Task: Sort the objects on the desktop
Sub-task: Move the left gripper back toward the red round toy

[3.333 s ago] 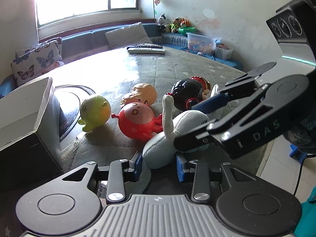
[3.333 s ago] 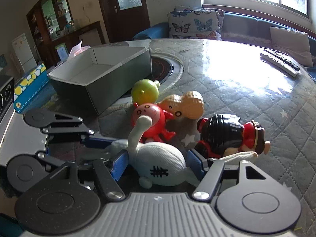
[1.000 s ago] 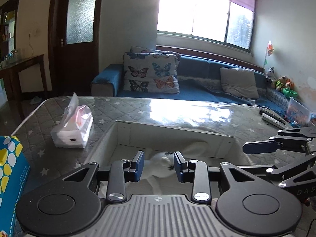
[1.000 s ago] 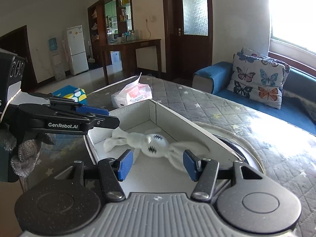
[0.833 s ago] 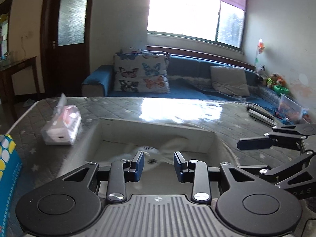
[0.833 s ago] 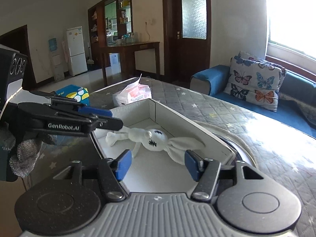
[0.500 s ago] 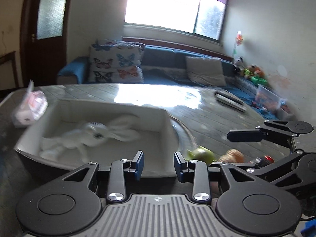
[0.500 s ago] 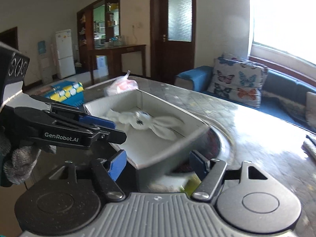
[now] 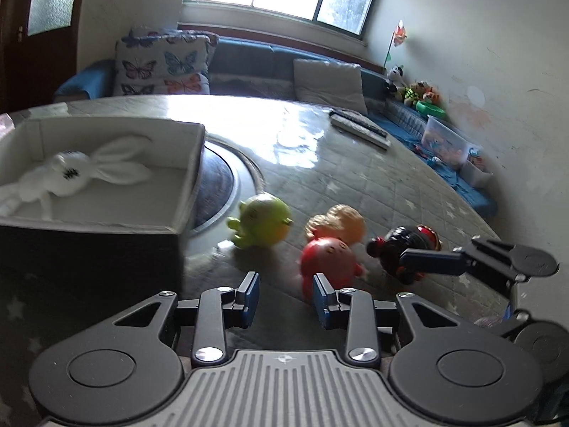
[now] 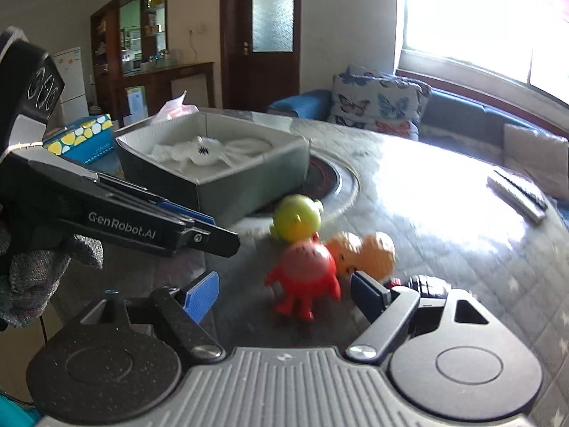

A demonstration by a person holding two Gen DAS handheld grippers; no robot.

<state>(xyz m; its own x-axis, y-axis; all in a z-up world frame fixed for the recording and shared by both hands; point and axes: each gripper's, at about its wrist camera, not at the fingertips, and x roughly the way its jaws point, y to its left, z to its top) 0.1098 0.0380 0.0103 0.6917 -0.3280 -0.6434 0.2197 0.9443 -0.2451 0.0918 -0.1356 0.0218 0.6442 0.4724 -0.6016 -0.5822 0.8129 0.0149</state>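
Four toys wait on the counter [image 9: 355,178]; my right tool [image 10: 284,293] is wide around the red octopus toy [image 10: 306,267], centre frame. It looks light, smooth; I would squeeze its round head.

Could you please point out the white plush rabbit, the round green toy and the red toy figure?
White plush rabbit [image 9: 76,172]: left wrist view, on its head.
Round green toy [image 9: 265,226]: left wrist view, on its body.
Red toy figure [image 10: 307,267]: right wrist view, on its round head.
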